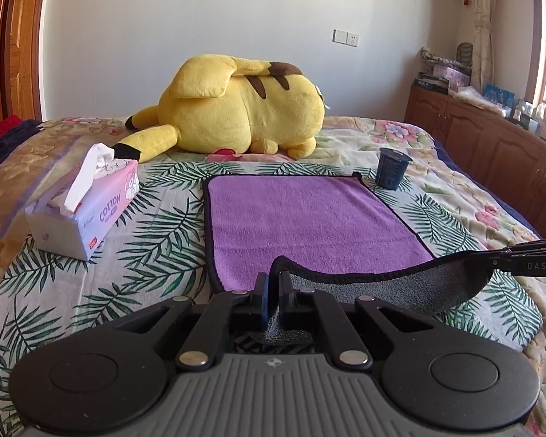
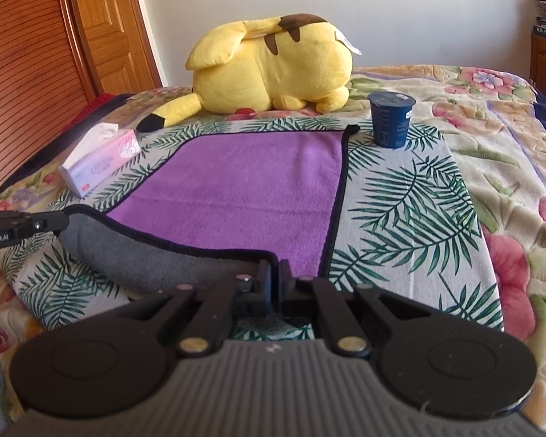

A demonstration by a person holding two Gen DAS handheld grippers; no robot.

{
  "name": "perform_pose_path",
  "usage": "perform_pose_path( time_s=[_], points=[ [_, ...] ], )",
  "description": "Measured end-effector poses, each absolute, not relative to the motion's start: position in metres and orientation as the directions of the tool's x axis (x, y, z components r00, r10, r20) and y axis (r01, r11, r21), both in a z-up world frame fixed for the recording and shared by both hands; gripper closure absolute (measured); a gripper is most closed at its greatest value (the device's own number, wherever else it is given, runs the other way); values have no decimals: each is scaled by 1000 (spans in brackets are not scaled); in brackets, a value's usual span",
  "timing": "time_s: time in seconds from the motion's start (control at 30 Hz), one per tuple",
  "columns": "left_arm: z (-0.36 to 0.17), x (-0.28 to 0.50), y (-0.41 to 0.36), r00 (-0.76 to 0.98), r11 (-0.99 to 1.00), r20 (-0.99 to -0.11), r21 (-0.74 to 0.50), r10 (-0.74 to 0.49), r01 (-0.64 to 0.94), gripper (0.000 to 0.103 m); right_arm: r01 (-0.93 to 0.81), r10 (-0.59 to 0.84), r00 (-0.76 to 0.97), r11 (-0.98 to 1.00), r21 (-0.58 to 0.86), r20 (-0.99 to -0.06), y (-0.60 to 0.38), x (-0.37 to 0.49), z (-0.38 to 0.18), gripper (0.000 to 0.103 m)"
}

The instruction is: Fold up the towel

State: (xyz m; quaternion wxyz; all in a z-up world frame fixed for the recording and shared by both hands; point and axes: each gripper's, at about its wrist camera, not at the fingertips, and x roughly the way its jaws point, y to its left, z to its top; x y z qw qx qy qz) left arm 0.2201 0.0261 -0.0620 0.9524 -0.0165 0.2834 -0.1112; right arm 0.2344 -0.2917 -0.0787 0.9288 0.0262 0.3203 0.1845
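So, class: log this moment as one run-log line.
left gripper: shut on towel near corner | right gripper: shut on other near corner | near edge lifted

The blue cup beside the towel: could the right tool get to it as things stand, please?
Probably not yet: the right tool is shut on the towel's near corner. The path to the cup looks free, but it would have to let go first.

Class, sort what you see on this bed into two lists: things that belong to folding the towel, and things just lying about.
Belongs to the job:
purple towel
left tool, shut on the towel's near edge
right tool, shut on the same edge

Just lying about:
yellow plush toy
tissue box
dark blue cup
leaf-print cloth under the towel
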Motion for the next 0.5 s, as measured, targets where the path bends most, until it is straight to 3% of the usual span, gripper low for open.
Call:
perform_pose_path(
  time_s=[0.5],
  points=[
    [-60, 252, 32, 823, 975, -523, -98, -221, 200, 103, -383, 357, 760, 921, 69, -543, -281, 257, -66, 99]
  ],
)
